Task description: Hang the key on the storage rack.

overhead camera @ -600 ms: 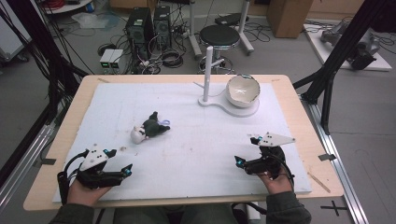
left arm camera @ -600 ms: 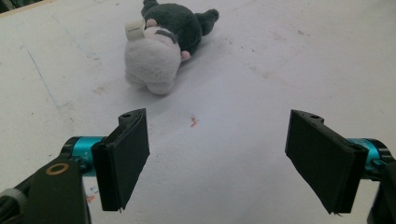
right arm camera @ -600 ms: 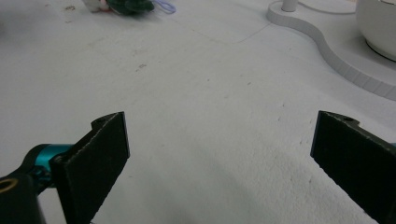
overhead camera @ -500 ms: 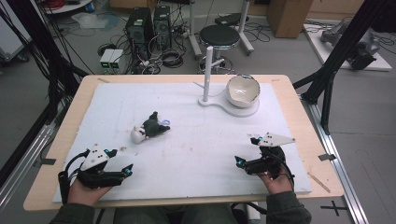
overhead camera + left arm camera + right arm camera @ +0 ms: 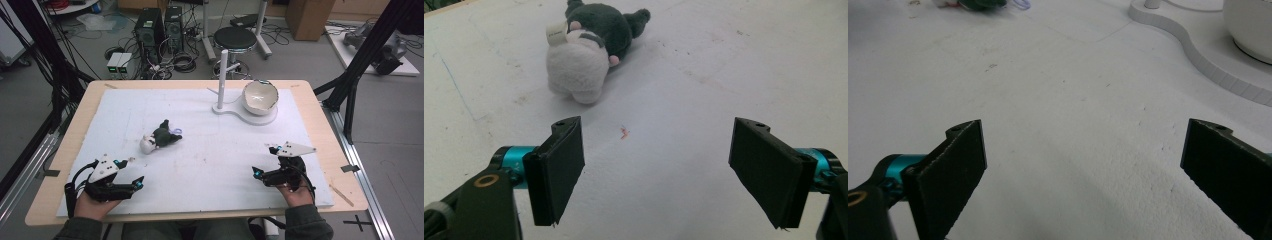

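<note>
Approach step: both fingers [image 5: 559,170] wide open, empty. Small dark-green-and-white plush toy [image 5: 591,50] lying ahead of left gripper [image 5: 131,172] fingers. Next: reaching forward, closing around toy.

This is a robotics lab or research workshop. Beyond the pale wooden table [image 5: 320,125] topped with a white foam sheet, two black desktop computer towers [image 5: 160,25] stand on the grey floor among tangled black cables [image 5: 185,60], near a round black stool [image 5: 235,37]. Black metal frame struts [image 5: 370,50] flank the table, with a brown cardboard box [image 5: 310,17] behind.
</note>
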The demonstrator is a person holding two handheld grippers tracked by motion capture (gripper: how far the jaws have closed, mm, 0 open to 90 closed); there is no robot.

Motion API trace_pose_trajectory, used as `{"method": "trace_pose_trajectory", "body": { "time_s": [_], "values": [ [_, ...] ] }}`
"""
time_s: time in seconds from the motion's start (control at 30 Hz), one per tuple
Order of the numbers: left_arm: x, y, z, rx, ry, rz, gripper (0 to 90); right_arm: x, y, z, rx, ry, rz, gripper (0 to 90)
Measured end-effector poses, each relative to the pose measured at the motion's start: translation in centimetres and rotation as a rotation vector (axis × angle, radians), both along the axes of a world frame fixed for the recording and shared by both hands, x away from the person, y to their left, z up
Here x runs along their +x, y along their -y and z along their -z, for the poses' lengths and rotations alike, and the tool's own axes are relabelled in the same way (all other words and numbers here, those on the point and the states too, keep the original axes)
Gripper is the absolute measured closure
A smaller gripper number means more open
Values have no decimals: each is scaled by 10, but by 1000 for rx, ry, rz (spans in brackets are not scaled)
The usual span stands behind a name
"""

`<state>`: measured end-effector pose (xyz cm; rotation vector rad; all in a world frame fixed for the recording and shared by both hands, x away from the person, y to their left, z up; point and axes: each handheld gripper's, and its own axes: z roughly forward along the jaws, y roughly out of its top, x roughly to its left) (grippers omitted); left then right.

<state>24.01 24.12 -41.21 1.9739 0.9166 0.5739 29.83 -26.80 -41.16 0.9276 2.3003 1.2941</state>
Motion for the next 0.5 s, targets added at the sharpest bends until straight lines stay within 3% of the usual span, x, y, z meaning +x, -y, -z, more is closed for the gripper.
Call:
{"method": "trace_pose_trajectory", "body": {
  "time_s": [0.5],
  "values": [
    [-4,0,-3,-1,11,-2,218,0,1,0,-3,5,7,35]
  ]
}}
